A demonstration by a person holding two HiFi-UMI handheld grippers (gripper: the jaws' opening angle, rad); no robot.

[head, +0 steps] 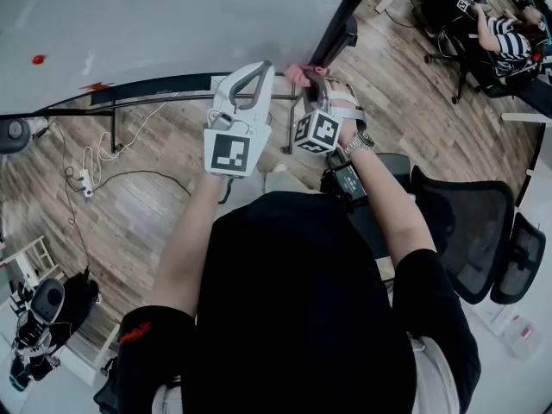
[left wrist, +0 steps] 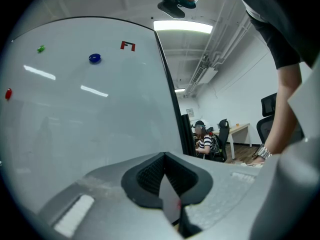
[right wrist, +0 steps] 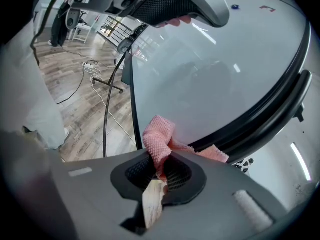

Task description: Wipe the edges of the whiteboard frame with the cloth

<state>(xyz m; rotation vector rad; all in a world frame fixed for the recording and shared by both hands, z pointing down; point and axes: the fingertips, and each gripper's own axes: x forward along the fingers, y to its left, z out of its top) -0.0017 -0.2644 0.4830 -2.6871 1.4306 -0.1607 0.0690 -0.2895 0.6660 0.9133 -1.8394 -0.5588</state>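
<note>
The whiteboard (head: 172, 15) has a black frame (head: 155, 86) along its lower edge and a dark right edge (head: 341, 11). My right gripper (head: 315, 83) is shut on a pink cloth (head: 297, 74) close to the board's lower right corner. In the right gripper view the cloth (right wrist: 160, 136) sticks out of the shut jaws of that gripper (right wrist: 161, 169) against the board, just beside the black frame (right wrist: 265, 109). My left gripper (head: 248, 80) is held beside it, shut and holding nothing. The left gripper (left wrist: 165, 176) faces the white surface (left wrist: 90, 109) and the frame's upright edge (left wrist: 167, 84).
Magnets dot the board: blue (left wrist: 94, 58), green (left wrist: 41, 48), red (left wrist: 8, 94). A black office chair (head: 470, 231) stands right behind my right arm. A person (head: 509, 37) sits at the far right. Cables and a power strip (head: 84, 179) lie on the wooden floor by the stand.
</note>
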